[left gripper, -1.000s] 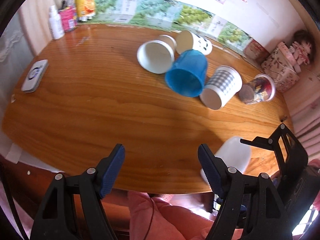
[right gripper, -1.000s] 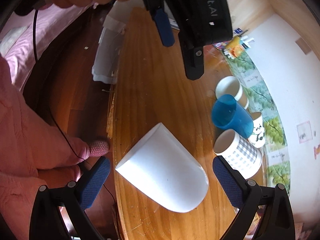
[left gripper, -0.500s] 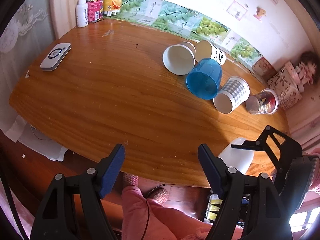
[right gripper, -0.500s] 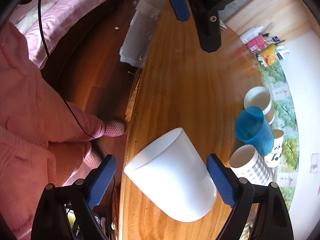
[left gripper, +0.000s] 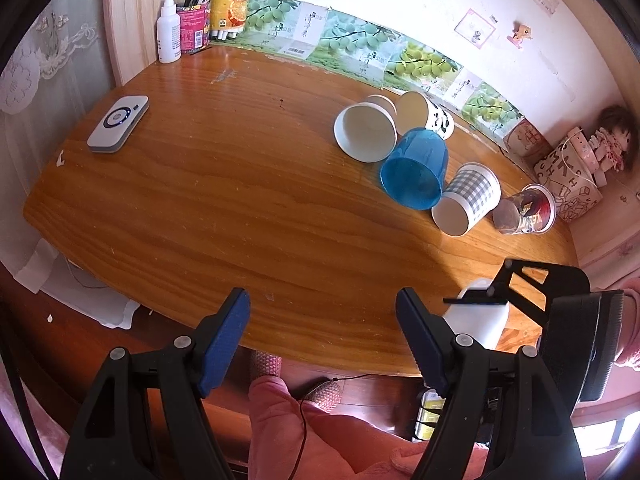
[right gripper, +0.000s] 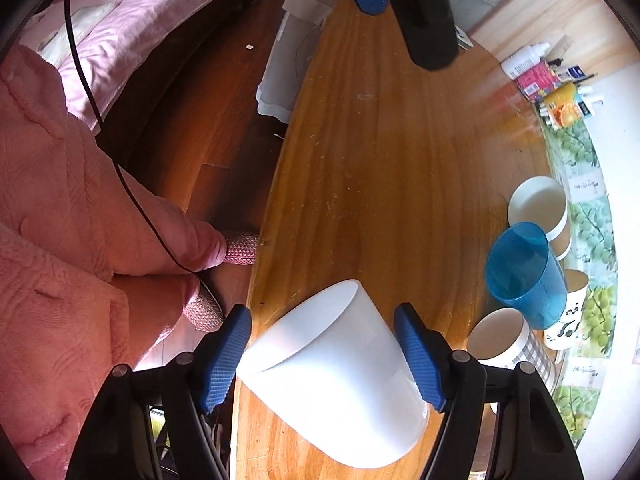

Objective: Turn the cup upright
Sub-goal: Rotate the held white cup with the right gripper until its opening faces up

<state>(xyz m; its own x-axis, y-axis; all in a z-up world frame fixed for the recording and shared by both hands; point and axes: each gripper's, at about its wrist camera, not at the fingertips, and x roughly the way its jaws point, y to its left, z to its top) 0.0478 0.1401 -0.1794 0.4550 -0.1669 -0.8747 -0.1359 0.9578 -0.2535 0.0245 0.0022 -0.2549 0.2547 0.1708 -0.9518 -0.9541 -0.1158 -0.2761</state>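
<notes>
Both claws wide: R claw [right gripper: 322,354] straddles white cup [right gripper: 336,384], L claw [left gripper: 322,336] empty.

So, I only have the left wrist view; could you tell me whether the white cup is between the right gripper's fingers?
Observer: Yes, the white cup sits between the pads of the right gripper; I cannot tell whether they press it.
Operator: Which way does its mouth face?
Observer: It lies on its side, mouth toward the near edge of the table, by the person's legs.
</notes>
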